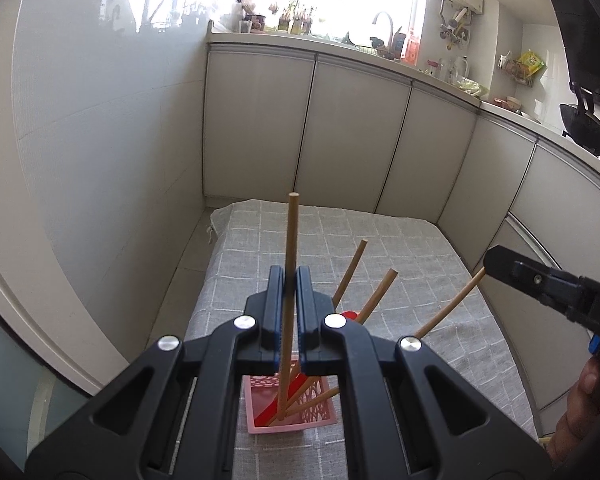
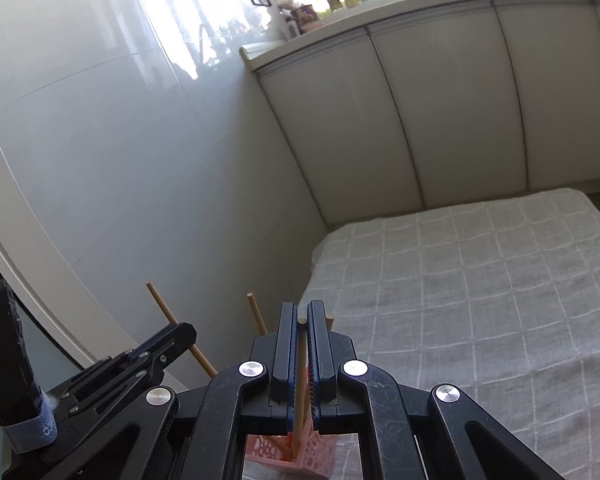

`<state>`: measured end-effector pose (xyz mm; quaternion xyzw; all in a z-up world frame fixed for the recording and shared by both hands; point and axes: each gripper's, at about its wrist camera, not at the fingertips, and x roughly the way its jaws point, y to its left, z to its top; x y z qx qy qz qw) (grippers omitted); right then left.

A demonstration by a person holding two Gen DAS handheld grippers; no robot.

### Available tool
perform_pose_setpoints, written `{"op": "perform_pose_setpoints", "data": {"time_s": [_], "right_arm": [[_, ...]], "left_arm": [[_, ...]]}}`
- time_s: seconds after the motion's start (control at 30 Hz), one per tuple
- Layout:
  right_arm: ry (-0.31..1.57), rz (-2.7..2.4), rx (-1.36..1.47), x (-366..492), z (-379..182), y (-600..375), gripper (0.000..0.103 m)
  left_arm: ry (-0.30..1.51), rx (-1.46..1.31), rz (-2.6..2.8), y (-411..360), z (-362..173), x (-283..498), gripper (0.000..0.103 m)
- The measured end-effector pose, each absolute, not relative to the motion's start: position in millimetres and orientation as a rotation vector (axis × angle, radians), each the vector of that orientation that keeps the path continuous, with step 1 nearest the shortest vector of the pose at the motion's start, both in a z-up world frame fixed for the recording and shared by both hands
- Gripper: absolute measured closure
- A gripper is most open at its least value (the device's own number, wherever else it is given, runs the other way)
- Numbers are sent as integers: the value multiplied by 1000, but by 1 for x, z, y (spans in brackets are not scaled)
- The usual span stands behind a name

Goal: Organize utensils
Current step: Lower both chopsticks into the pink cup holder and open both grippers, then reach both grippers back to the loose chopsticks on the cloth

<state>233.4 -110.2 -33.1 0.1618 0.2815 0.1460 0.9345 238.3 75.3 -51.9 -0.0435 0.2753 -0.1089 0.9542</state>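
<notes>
Kitchen, gray checked cloth (image 1: pixel 400 240) on counter. Both jaws clamp a chopstick each over the pink basket (image 1: pixel 260 420): left chopstick (image 1: pixel 291 236), right chopstick (image 2: pixel 300 380). Risk: tips catch crossed sticks, basket tips.

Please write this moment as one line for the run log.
left hand-held gripper: shut on chopstick | right hand-held gripper: shut on second chopstick | both over pink basket

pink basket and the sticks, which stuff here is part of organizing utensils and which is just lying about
Part of the job:
- pink basket
- chopstick in the left gripper
- chopstick in the right gripper
- red utensil in the basket

Just lying about:
- wok
- faucet
- checked cloth
</notes>
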Motion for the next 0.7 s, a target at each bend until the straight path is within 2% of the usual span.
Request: {"op": "perform_pose_setpoints", "data": {"time_s": [0.2, 0.43, 0.5, 0.57, 0.7], "right_arm": [[619, 307, 321, 241, -46, -102, 98], [630, 310, 356, 240, -44, -115, 93], [629, 305, 357, 237, -42, -121, 85], [632, 304, 360, 233, -40, -127, 72], [643, 285, 345, 221, -41, -142, 62]], "left_arm": [[514, -118, -322, 71, -53, 242, 96], [495, -110, -354, 67, -48, 236, 76], [507, -111, -350, 67, -46, 234, 69], [518, -109, -347, 68, -46, 230, 57], [548, -80, -344, 64, -47, 221, 44]]}}
